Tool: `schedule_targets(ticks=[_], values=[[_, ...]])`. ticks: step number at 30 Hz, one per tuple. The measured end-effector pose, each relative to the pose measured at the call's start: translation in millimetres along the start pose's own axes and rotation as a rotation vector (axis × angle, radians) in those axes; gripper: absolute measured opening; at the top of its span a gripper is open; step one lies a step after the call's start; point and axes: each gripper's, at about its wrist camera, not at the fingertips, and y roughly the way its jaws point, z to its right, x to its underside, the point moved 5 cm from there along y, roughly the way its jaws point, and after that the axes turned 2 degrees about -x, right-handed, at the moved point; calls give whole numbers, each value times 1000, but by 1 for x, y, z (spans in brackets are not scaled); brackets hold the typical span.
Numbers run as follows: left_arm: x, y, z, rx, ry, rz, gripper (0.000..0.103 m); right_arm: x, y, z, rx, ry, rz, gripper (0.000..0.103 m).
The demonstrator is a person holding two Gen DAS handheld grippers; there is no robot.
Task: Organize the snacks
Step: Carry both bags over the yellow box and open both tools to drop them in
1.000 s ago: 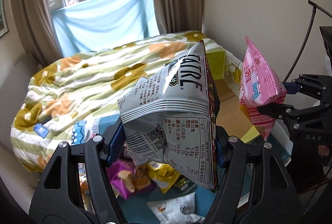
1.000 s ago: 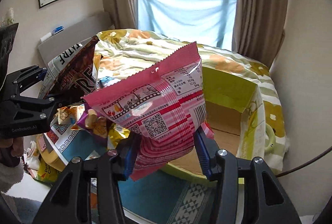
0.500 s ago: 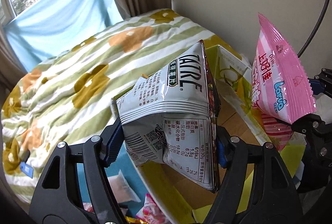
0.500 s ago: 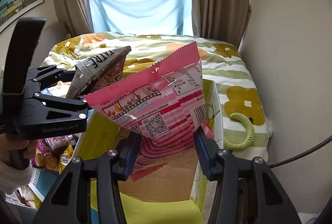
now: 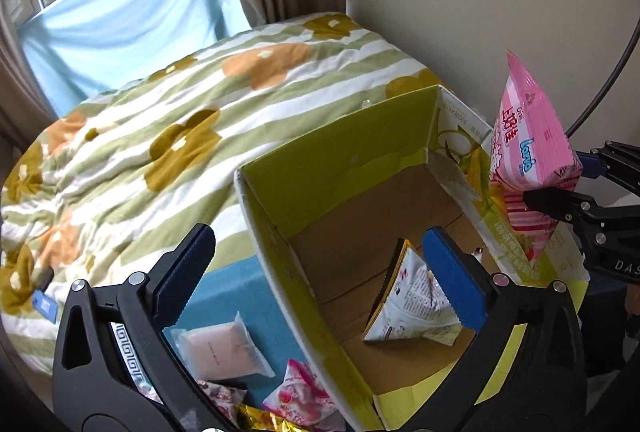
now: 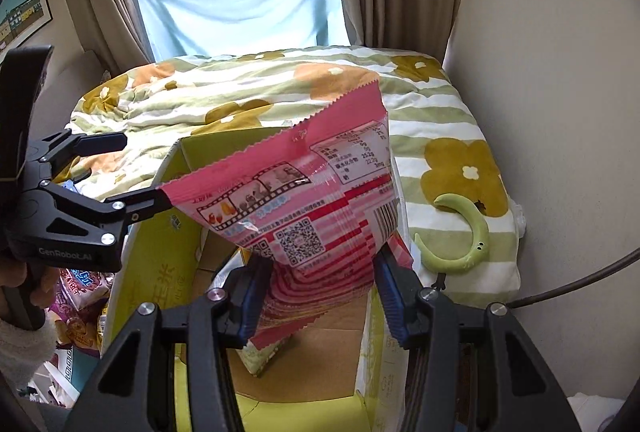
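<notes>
- The pink snack bag [image 6: 304,203] is pinched by its lower part in the right gripper [image 6: 320,296], whose jaws are clenched on it; it hangs above the open cardboard box [image 5: 276,252], near the box's right wall.
- In the left wrist view the same pink bag [image 5: 532,151] stands upright over the box's right rim, held from the right side.
- The left gripper [image 5: 320,268] hovers above the box with its jaws spread wide and nothing between them.
- A grey-and-white chip bag [image 5: 412,308] lies on the brown floor of the box, tilted, toward the near right corner; one blue finger pad [image 5: 452,276] partly covers it in the left wrist view.
- In the right wrist view the pink bag hides most of the box's inside, so only a pale corner of the chip bag shows below it.
- The box has yellow-green inner walls and stands on the bed, with its left wall beside a blue cloth [image 5: 224,308].
- Loose snack packs lie on that cloth just left of the box: a pale translucent packet [image 5: 224,352] and a pink-and-white packet [image 5: 300,396].
- A flowered striped quilt [image 5: 180,119] covers the bed behind the box.
- A green crescent-shaped toy [image 6: 468,236] rests on the quilt to the right of the box, apart from it.
</notes>
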Motion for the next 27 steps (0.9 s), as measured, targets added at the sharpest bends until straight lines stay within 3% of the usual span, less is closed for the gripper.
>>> schedule_targets(ticks=[7, 16, 17, 18, 20, 27], values=[[28, -15, -16, -32, -68, -16, 103, -13, 11, -7, -12, -26, -43, 47], [54, -24, -37, -67, -112, -19, 103, -27, 65, -10, -17, -22, -131, 50], [56, -26, -38, -67, -108, -21, 103, -27, 68, -8, 6, -11, -125, 58], [58, -28, -37, -73, -102, -22, 103, -27, 68, -5, 34, 4, -108, 76], [61, -32, -35, -91, -88, -19, 103, -27, 64, -4, 24, 25, -75, 99], [67, -57, -35, -95, -109, 11, 103, -17, 43, -13, 13, 36, -42, 101]])
